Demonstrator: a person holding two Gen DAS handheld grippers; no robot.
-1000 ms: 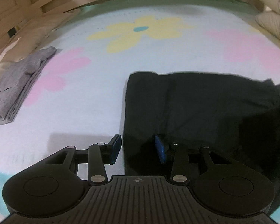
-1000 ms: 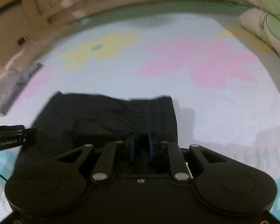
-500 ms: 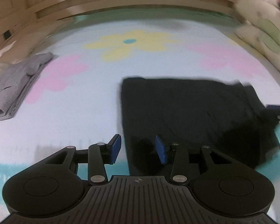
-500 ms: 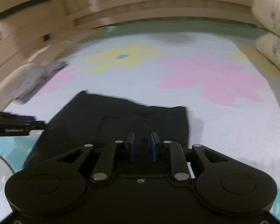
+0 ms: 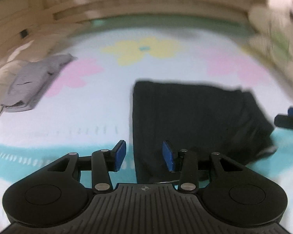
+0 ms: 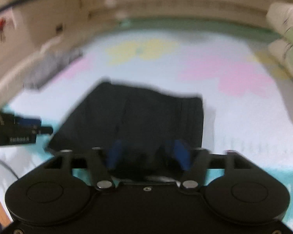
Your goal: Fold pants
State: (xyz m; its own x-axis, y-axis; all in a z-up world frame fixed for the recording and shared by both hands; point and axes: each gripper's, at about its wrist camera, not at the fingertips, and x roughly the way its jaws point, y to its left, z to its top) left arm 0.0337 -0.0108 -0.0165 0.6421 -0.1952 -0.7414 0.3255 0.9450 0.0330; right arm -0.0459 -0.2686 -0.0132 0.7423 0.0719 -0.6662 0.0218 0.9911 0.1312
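Black pants (image 5: 195,117) lie folded into a rough rectangle on the flowered bed cover; they also show in the right wrist view (image 6: 146,117). My left gripper (image 5: 144,157) is open and empty, just above the pants' near left edge. My right gripper (image 6: 148,156) is open and empty over the pants' near edge, blurred by motion. The right gripper shows at the right edge of the left wrist view (image 5: 291,119). The left gripper shows at the left edge of the right wrist view (image 6: 19,130).
A folded grey garment (image 5: 33,83) lies at the bed's left side, also in the right wrist view (image 6: 50,66). Pillows (image 6: 287,39) sit at the right. A wooden bed frame (image 5: 146,7) runs along the far side. The cover (image 5: 87,117) has yellow and pink flowers.
My right gripper has opened and let go of the pants, which now lie flat. Both grippers have pulled back toward the near edge of the bed.
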